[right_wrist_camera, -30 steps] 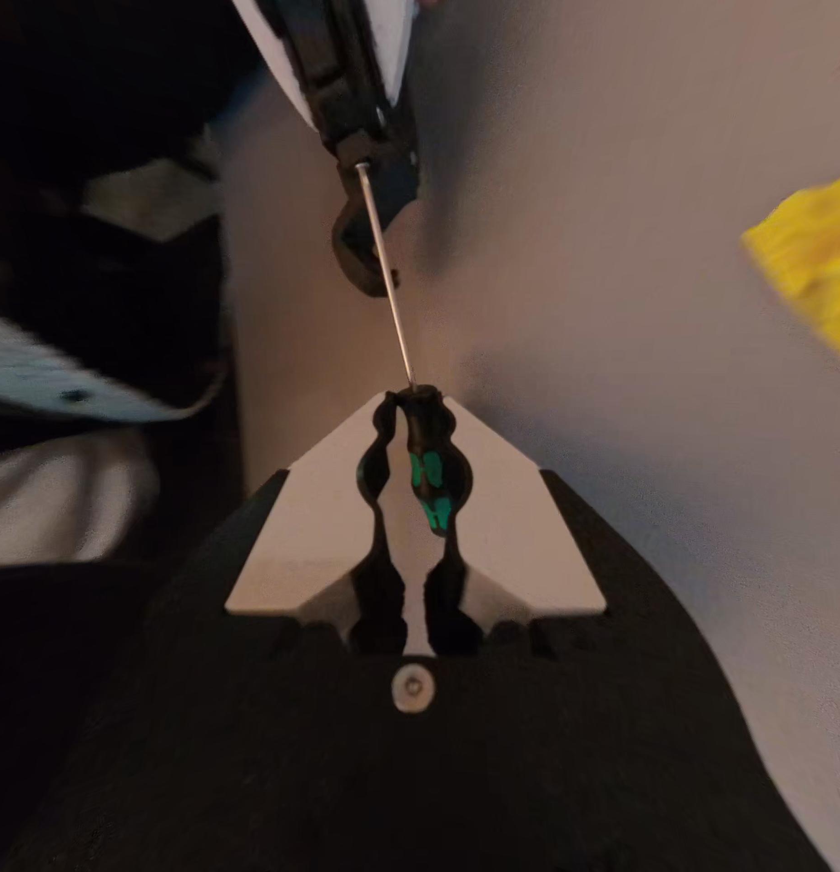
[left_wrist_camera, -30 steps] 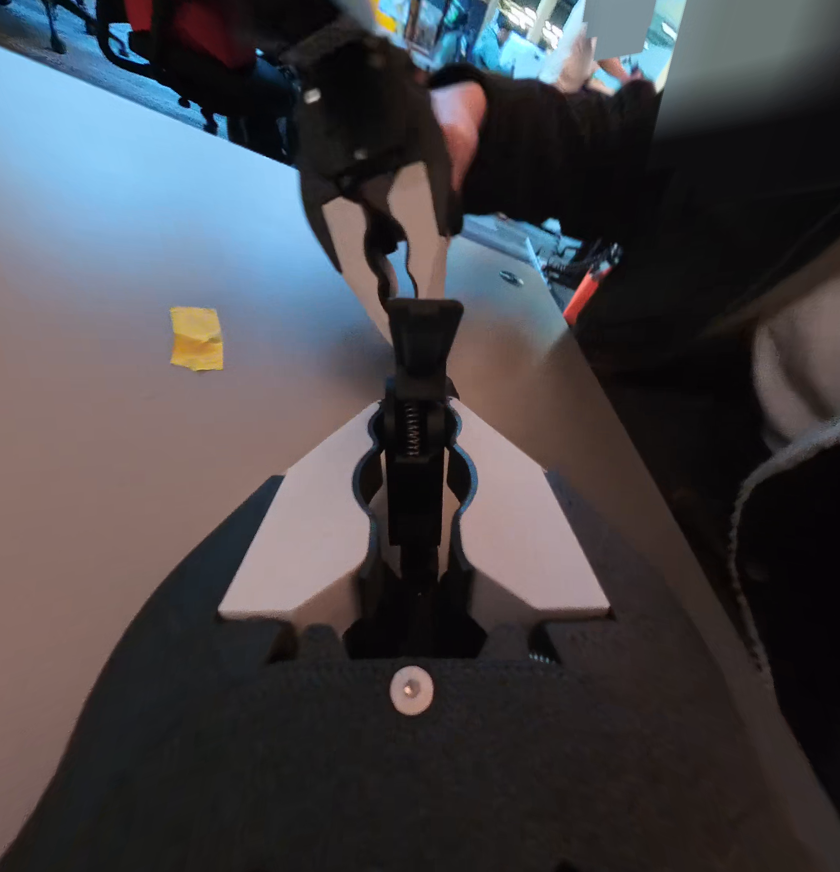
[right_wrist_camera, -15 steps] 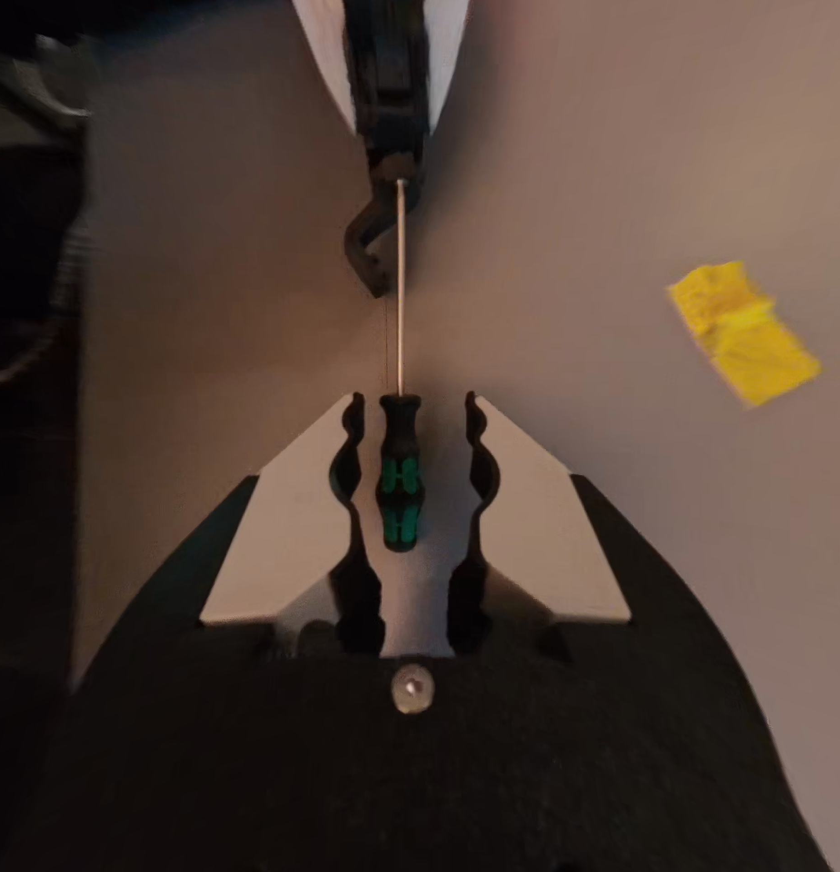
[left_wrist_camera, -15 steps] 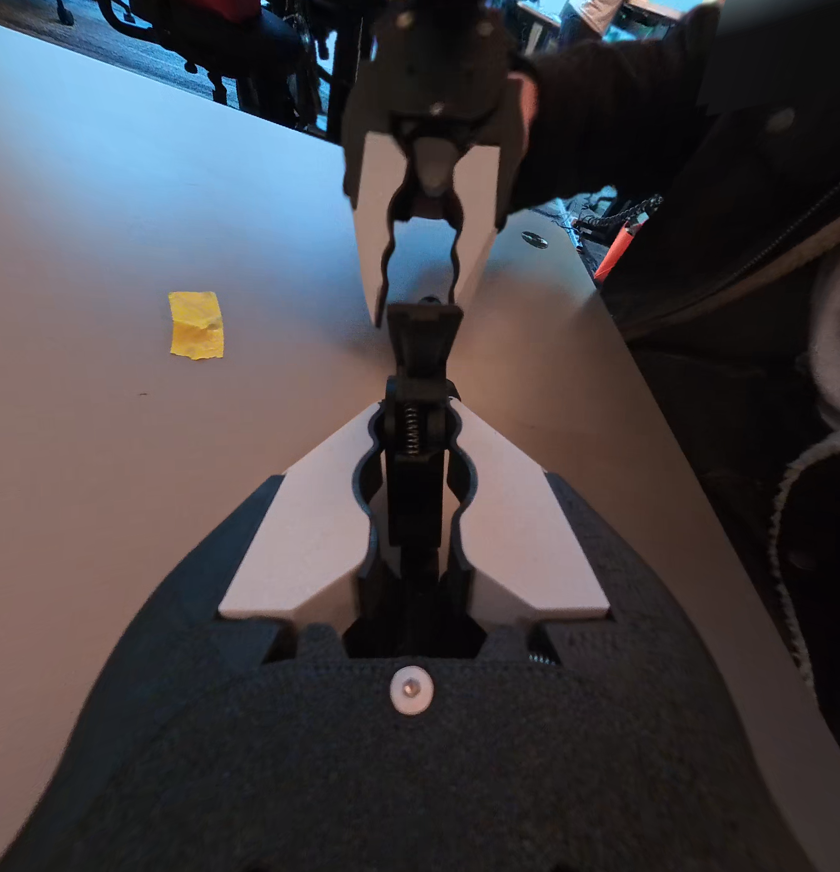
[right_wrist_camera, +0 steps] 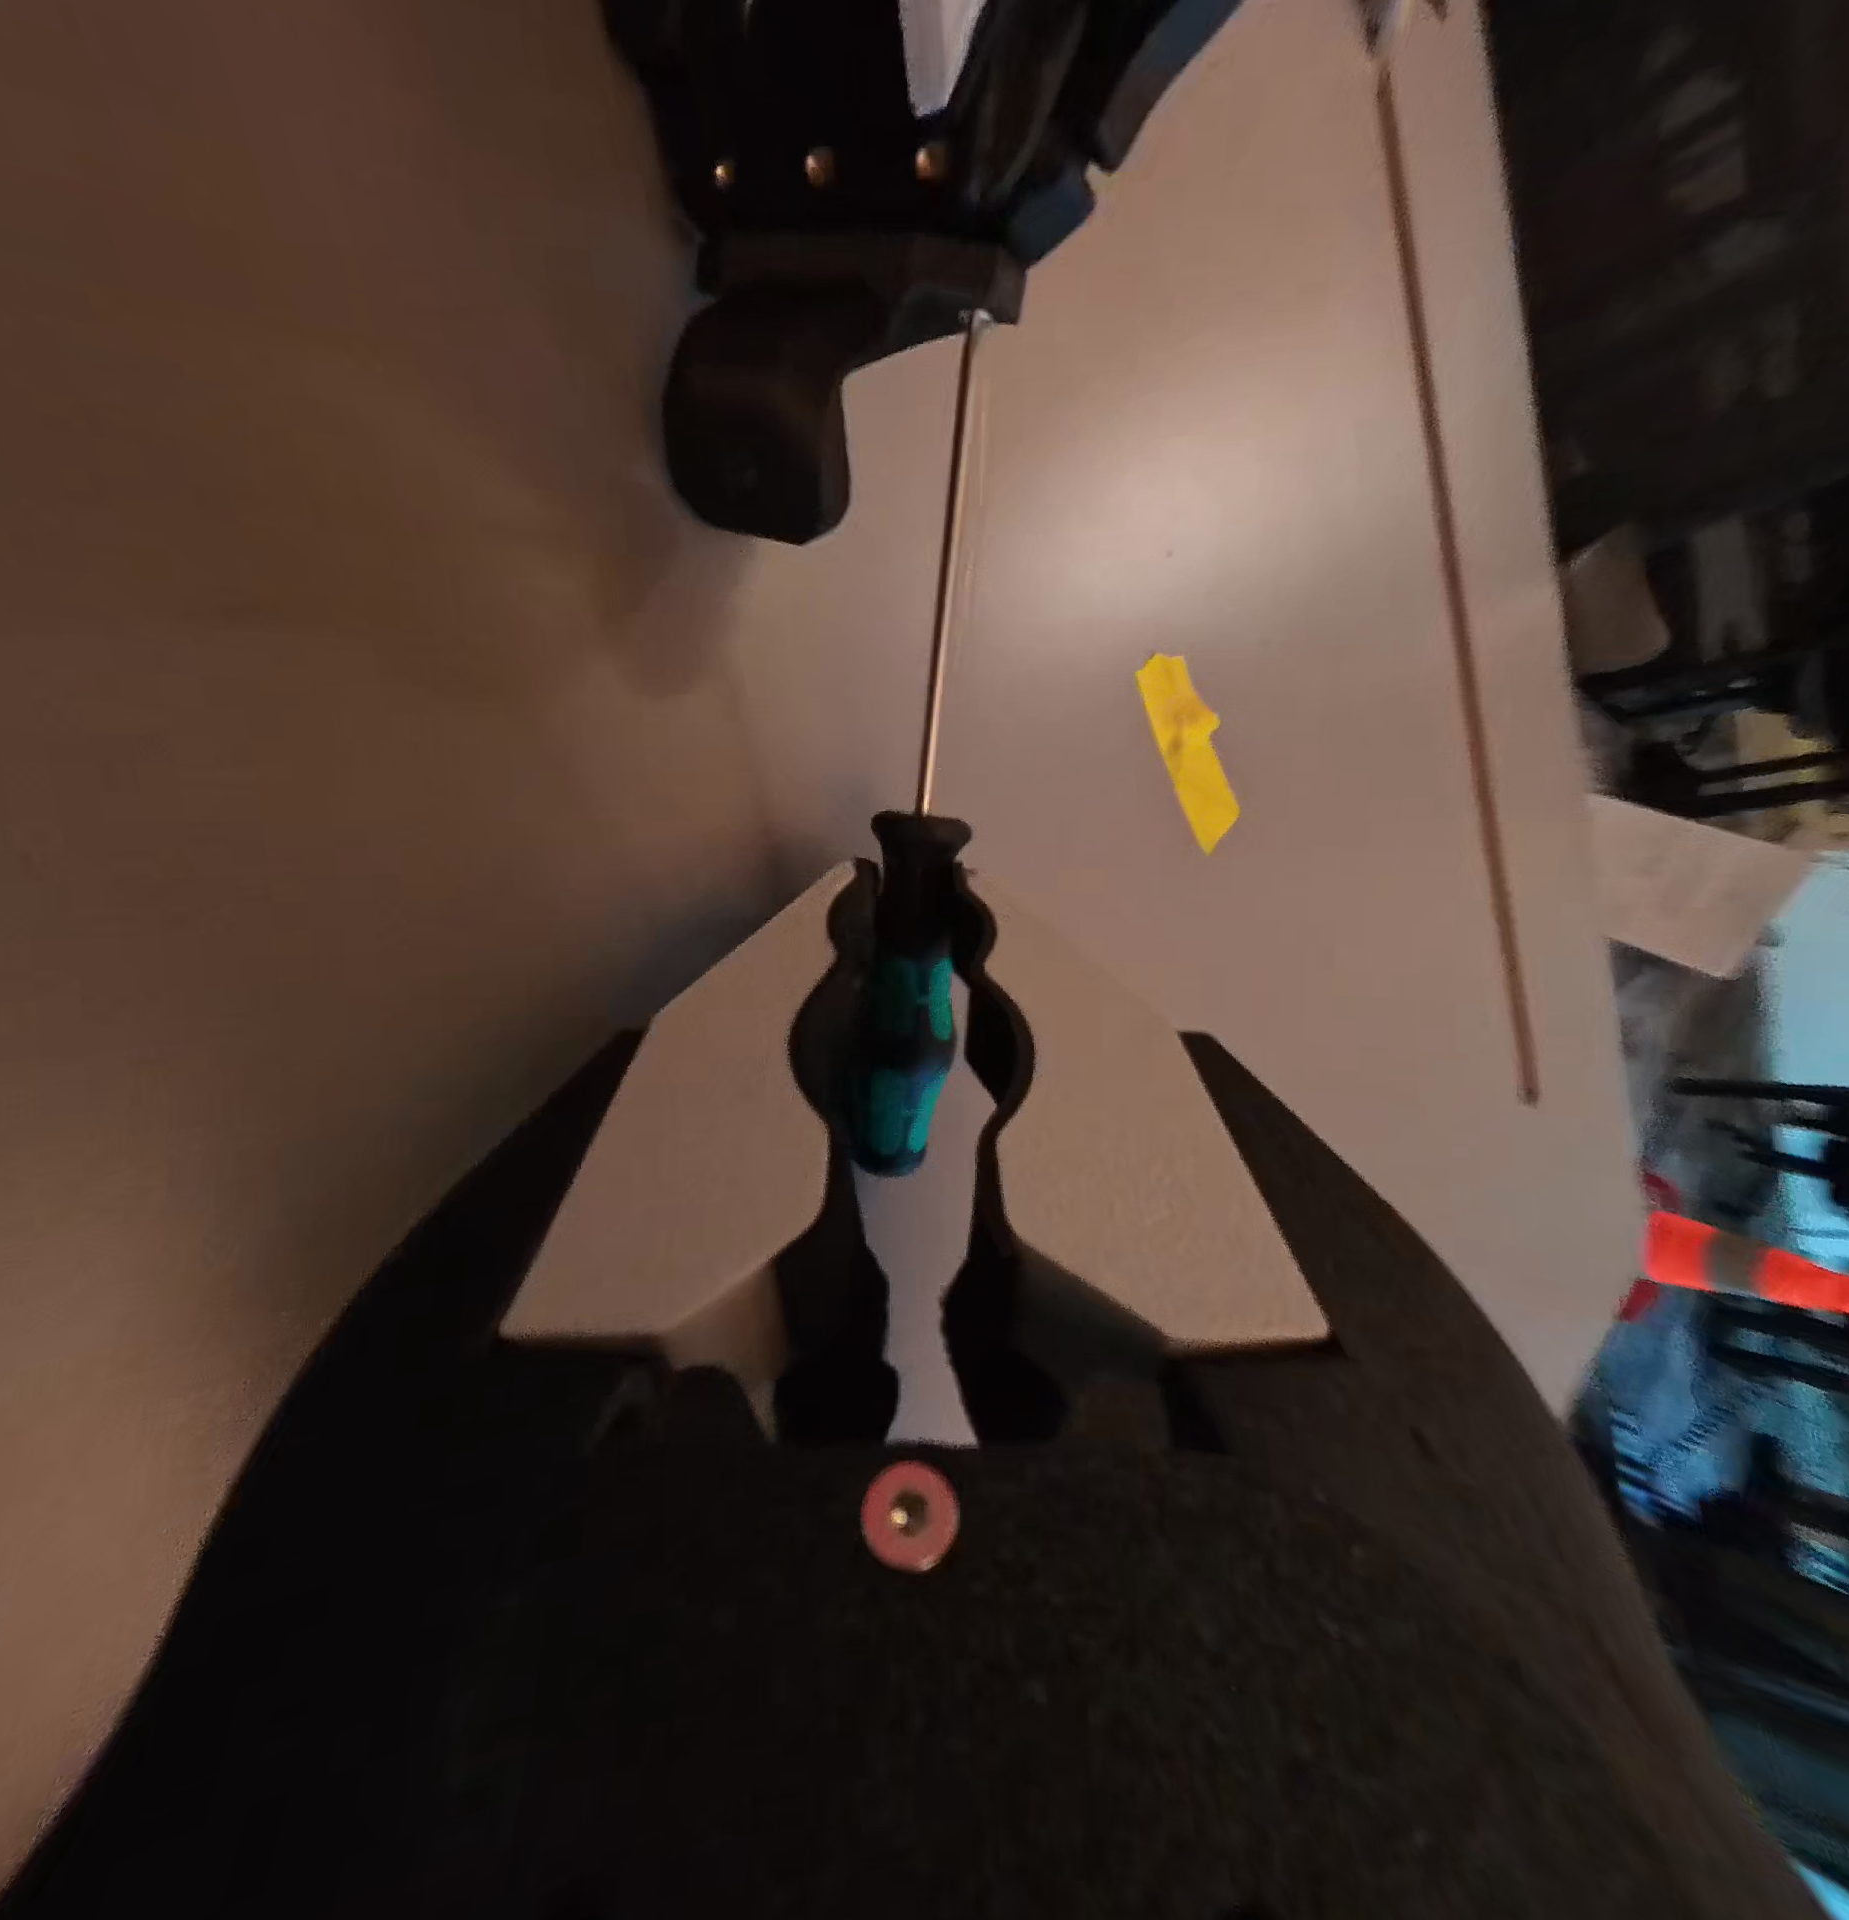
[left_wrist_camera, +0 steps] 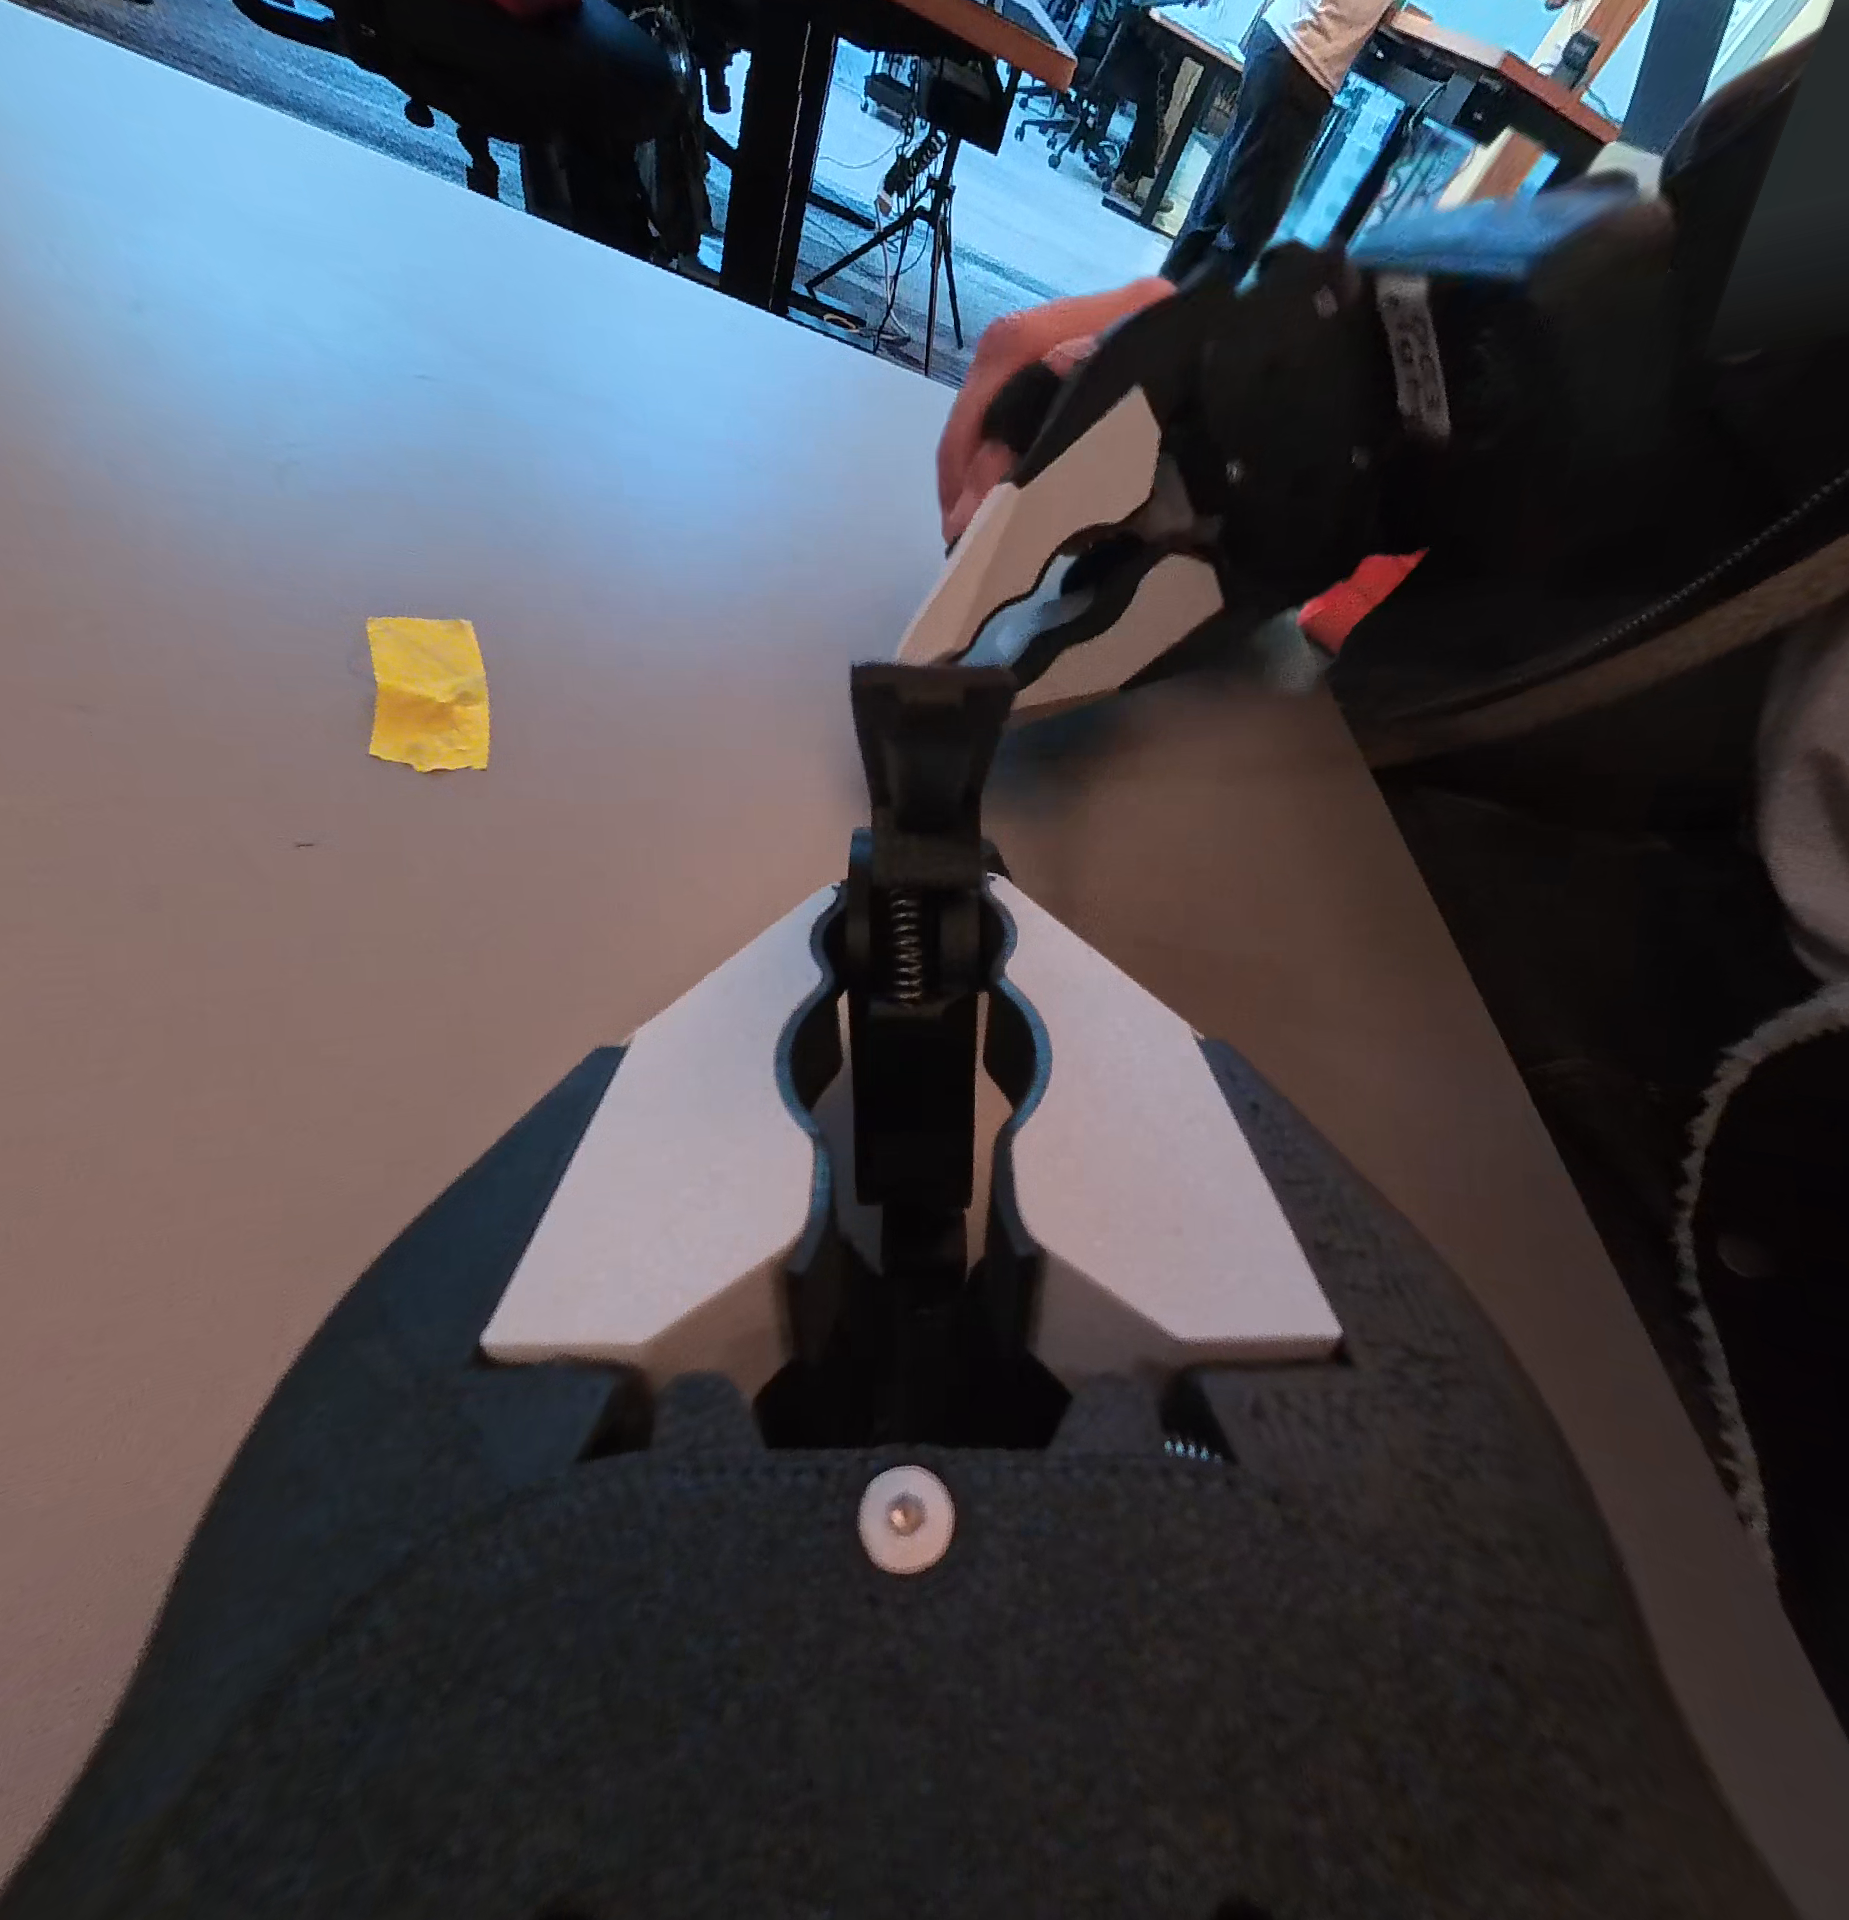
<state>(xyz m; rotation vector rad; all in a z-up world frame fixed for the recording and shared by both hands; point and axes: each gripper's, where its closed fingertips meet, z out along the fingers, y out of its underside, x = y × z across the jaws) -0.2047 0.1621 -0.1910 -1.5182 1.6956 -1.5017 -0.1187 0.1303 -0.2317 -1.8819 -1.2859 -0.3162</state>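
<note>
My left gripper (left_wrist_camera: 920,904) is shut on a black plastic part with a small spring (left_wrist_camera: 925,748), holding it above the grey table (left_wrist_camera: 276,416). My right gripper (right_wrist_camera: 912,873) is shut on the black and green handle of a thin screwdriver (right_wrist_camera: 899,1039). The screwdriver's steel shaft (right_wrist_camera: 946,571) runs straight up to the end of the black part (right_wrist_camera: 785,416), with its tip against it. In the left wrist view the right gripper (left_wrist_camera: 987,665) comes in from the right, held by a hand (left_wrist_camera: 1003,395), its tips at the far end of the part.
A piece of yellow tape (left_wrist_camera: 428,694) is stuck on the table to the left; it also shows in the right wrist view (right_wrist_camera: 1190,748). The table's edge (left_wrist_camera: 1419,935) runs along the right, with dark clothing beyond it. Desks, chairs and a standing person are far behind. The grippers' ends are close to 11 cm from one another. Left tips and right tips are each some 12 cm from the piece of yellow tape (left_wrist_camera: 428,694). My right wrist view (right_wrist_camera: 1190,729) looks at it from another angle.
Half a second ago the right gripper stood open around the screwdriver handle; now it is shut on it again. It has swung round to the right of the black part. The left gripper holds still.
</note>
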